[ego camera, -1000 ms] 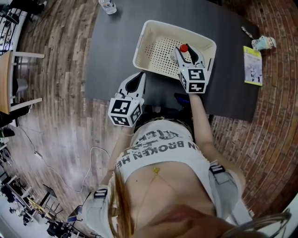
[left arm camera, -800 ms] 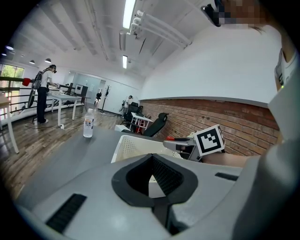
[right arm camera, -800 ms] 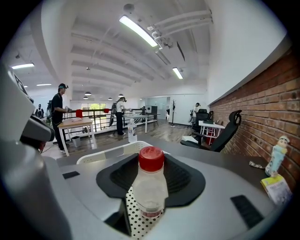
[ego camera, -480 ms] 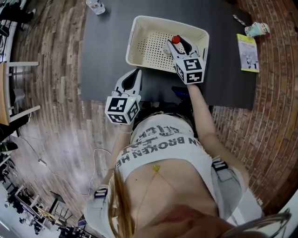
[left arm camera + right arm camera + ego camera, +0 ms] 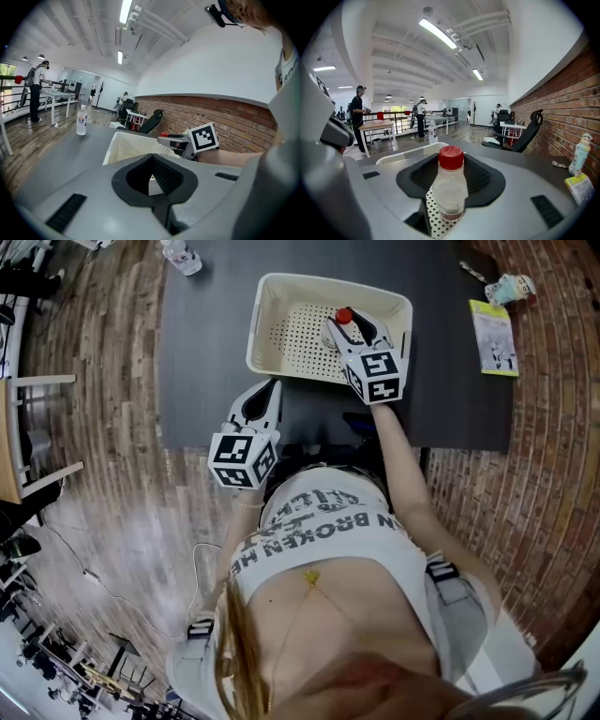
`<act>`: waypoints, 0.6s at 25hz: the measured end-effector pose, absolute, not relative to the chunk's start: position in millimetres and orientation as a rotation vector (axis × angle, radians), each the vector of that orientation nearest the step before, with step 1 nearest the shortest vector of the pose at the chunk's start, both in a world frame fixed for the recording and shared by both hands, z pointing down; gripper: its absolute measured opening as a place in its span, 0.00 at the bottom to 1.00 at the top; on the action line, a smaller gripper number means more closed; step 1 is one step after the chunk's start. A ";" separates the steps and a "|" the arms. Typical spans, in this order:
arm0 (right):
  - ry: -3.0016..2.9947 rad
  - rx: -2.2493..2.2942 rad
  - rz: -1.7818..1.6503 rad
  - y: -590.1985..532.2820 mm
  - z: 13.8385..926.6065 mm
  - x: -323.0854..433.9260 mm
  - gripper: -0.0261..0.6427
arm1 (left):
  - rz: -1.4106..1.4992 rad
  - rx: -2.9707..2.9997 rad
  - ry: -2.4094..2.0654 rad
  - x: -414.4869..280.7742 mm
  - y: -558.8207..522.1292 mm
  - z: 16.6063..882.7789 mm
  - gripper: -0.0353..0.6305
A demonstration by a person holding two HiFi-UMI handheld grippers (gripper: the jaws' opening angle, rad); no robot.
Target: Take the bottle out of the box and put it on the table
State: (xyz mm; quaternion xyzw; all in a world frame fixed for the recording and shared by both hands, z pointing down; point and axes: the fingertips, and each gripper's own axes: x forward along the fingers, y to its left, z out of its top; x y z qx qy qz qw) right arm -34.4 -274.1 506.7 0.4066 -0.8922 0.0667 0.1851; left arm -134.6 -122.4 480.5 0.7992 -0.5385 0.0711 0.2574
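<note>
A clear bottle with a red cap stands upright inside the cream perforated basket on the dark table. My right gripper reaches into the basket and is shut on the bottle; I cannot tell whether its base rests on the basket floor. My left gripper hovers at the table's near edge, just short of the basket, shut with nothing in it. The left gripper view also shows the right gripper over the basket.
A second water bottle stands at the table's far left corner. A booklet and a small figurine lie at the far right. A wooden chair stands on the floor to the left.
Only the head view has shifted. Both grippers keep their places relative to the basket, and the bottle stays in the right gripper.
</note>
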 end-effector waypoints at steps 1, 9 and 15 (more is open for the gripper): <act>-2.516 1.146 0.189 -274.5 506.7 -34.2 0.28 | 0.197 2.170 -1.460 -134.0 -122.6 480.6 0.06; -2.523 1.152 0.192 -273.0 507.6 -32.8 0.28 | 0.204 2.181 -1.447 -126.6 -122.8 481.0 0.06; -2.536 1.174 0.193 -272.6 508.4 -30.4 0.28 | 0.207 2.188 -1.442 -124.0 -122.4 479.2 0.06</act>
